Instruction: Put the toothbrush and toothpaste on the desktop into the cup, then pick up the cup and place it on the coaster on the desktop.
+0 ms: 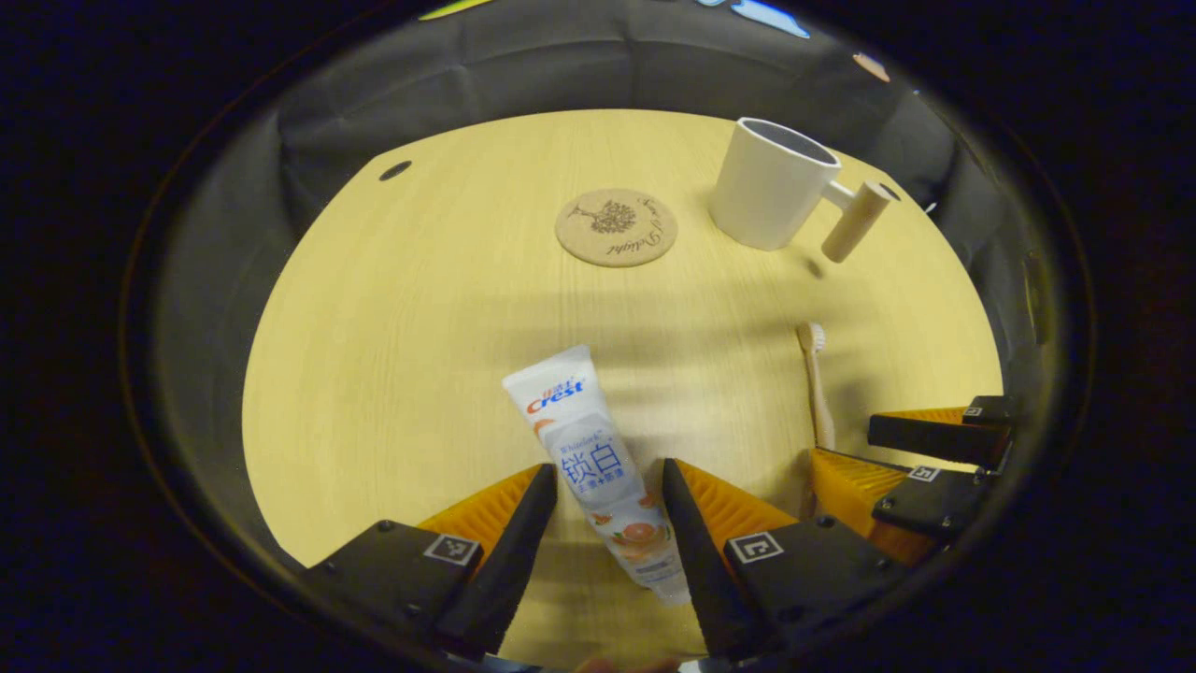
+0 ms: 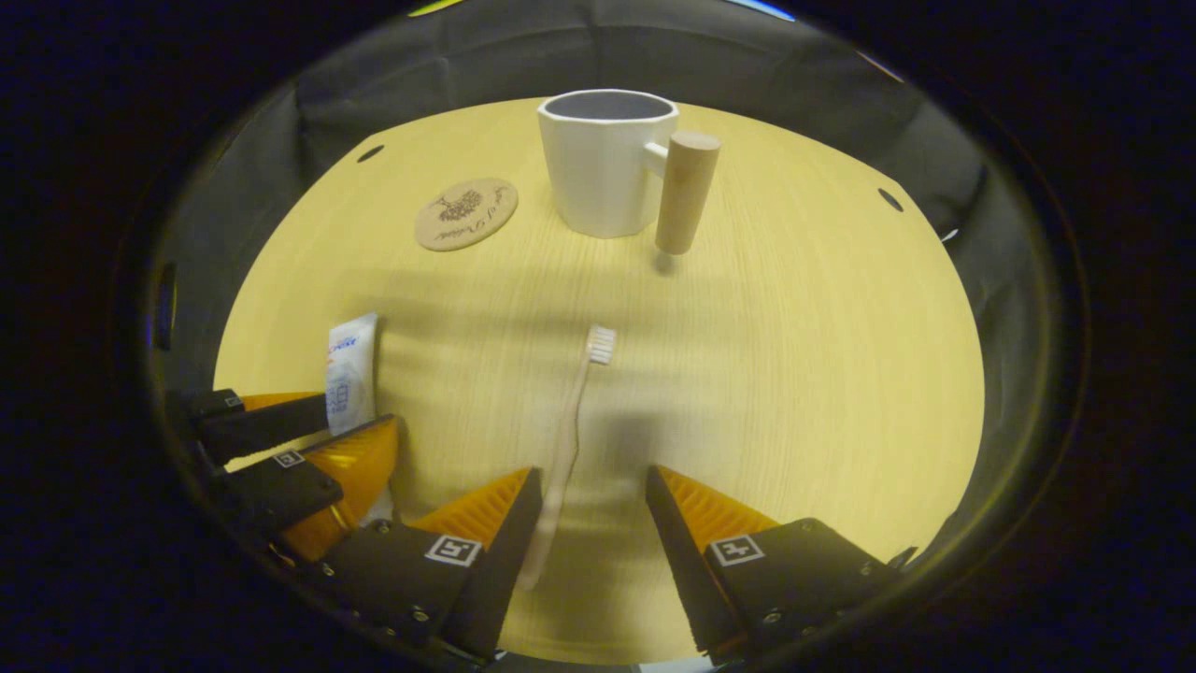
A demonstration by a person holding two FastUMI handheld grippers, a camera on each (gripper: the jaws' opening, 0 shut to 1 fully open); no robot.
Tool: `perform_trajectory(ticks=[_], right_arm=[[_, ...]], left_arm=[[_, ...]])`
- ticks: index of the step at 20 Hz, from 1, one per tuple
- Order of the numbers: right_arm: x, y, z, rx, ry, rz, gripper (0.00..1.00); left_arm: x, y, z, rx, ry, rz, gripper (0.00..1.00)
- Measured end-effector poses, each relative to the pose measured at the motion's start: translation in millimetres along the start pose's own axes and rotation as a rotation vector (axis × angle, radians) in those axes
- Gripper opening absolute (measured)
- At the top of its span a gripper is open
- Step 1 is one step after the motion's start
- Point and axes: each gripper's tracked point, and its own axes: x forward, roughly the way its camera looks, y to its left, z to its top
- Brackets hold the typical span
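Note:
A white toothpaste tube [image 1: 572,411] lies flat on the wooden desktop [image 1: 420,327]. My left gripper [image 1: 607,472] is open and straddles its lower half, cap end toward me. In the right gripper view a pale toothbrush [image 2: 577,402] lies bristle end away. My right gripper [image 2: 593,475] is open around its handle, which runs close along the left finger. A white cup [image 2: 603,168] with a wooden handle [image 2: 687,192] stands upright at the back. The round cork coaster [image 2: 465,213] lies to its left with nothing on it.
Black cloth walls ring the desktop. Small dark holes [image 2: 889,199] sit near the table's far edges. The two grippers are side by side near the front edge, the left gripper [image 2: 313,435] just left of the toothbrush. Bare wood lies between them and the cup.

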Motion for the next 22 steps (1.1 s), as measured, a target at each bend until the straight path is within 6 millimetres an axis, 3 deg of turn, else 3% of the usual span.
perform_trajectory(ticks=[4,6,7,8,9,10,11,12,13,15,16,17,19,20,22], right_arm=[[4.9,-0.2,-1.4,0.014,0.010,-0.006,0.77],[2.8,-0.9,-5.7,0.013,0.025,-0.006,0.62],[4.6,-0.8,-6.0,0.010,0.021,-0.010,0.63],[2.4,-0.5,-6.9,0.009,0.026,-0.005,0.49],[2.1,-1.5,-7.0,0.006,0.029,-0.002,0.49],[2.7,-1.5,-5.3,0.005,0.022,-0.002,0.50],[3.9,-2.6,-6.1,0.018,0.027,-0.003,0.49],[3.7,-1.7,-4.1,0.024,0.027,0.002,0.28],[4.6,-1.3,-5.5,0.033,0.034,0.006,0.28],[2.4,1.1,-5.5,0.052,0.051,0.022,0.29],[2.6,1.2,-4.2,0.059,0.053,0.029,0.29],[2.7,2.8,-7.1,0.065,0.063,0.037,0.29],[0.6,1.3,-2.4,0.071,0.064,0.042,0.28],[-2.3,4.1,-4.2,0.098,0.078,0.053,0.12],[3.7,4.4,-4.6,0.111,0.085,0.055,0.12]], left_arm=[[0.3,1.8,2.0,-0.025,-0.012,0.014,0.77],[0.6,0.6,1.6,-0.024,-0.010,0.015,0.80],[0.7,0.0,1.5,-0.015,-0.012,0.015,0.80],[0.1,-1.0,3.0,-0.015,-0.007,0.015,0.75],[0.2,-1.9,3.7,-0.011,-0.007,0.007,0.67],[-0.8,-0.7,4.4,-0.008,-0.007,0.007,0.71],[-0.9,-1.7,5.9,-0.007,-0.009,0.009,0.59],[1.4,-2.9,5.8,-0.008,-0.002,0.010,0.48],[2.3,-3.6,5.4,-0.005,0.006,0.011,0.55],[2.0,-3.8,6.3,-0.011,0.019,0.010,0.46],[1.9,-3.3,6.8,-0.012,0.020,0.011,0.36],[1.8,-3.6,7.2,-0.013,0.025,0.011,0.41],[1.6,-3.3,7.6,-0.015,0.027,0.012,0.36],[2.5,-3.6,7.0,-0.017,0.032,0.015,0.41],[2.9,-2.4,10.1,-0.028,0.027,0.023,0.41]])
